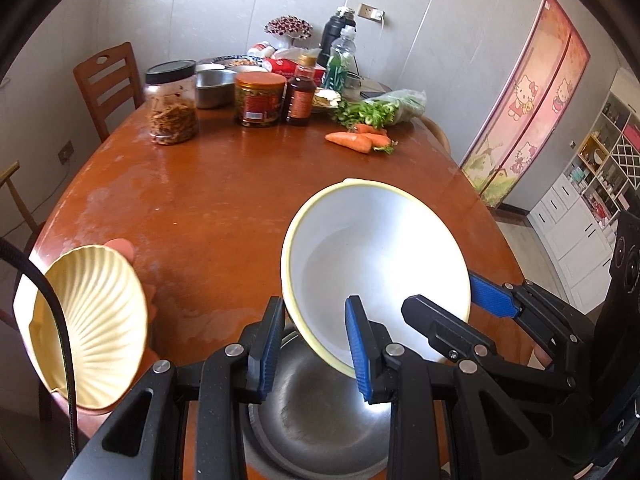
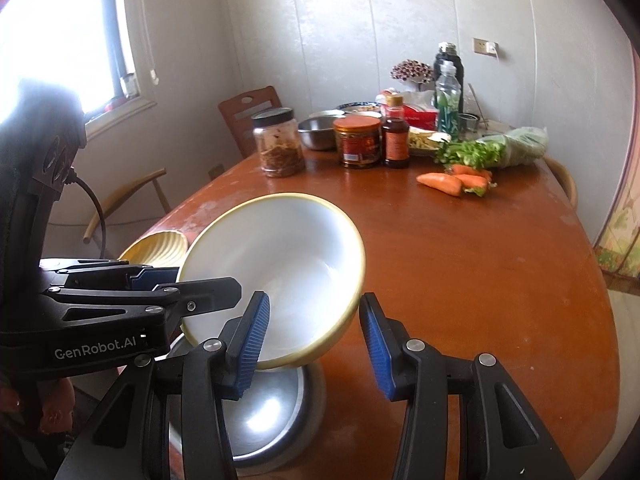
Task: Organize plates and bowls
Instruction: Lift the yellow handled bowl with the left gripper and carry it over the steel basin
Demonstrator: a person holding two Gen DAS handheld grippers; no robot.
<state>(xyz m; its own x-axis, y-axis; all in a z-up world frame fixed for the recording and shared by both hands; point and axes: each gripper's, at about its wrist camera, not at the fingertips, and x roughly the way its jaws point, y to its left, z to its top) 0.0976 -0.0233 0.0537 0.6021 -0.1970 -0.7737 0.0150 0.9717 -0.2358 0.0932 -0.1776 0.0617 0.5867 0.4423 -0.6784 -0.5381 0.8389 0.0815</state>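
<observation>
A white bowl with a yellow rim (image 1: 376,264) is tilted above a steel bowl (image 1: 312,412) at the table's near edge. My left gripper (image 1: 316,350) and my right gripper (image 2: 312,340) each have their jaws astride the white bowl's rim, one finger inside and one outside, with a gap showing at the pads. The right gripper (image 1: 452,306) shows in the left wrist view, and the left gripper (image 2: 200,286) in the right wrist view. The white bowl (image 2: 280,272) and the steel bowl (image 2: 264,412) show in the right wrist view. A ribbed cream bowl (image 1: 92,328) is tilted on the left, a bare hand behind it.
On the brown table (image 1: 224,208), far side: a clear jar (image 1: 172,102), a red-lidded jar (image 1: 259,98), a sauce bottle (image 1: 301,92), a steel basin (image 1: 214,88), carrots (image 1: 360,140), bagged greens (image 1: 384,108) and bottles. A wooden chair (image 1: 108,80) stands at the far left.
</observation>
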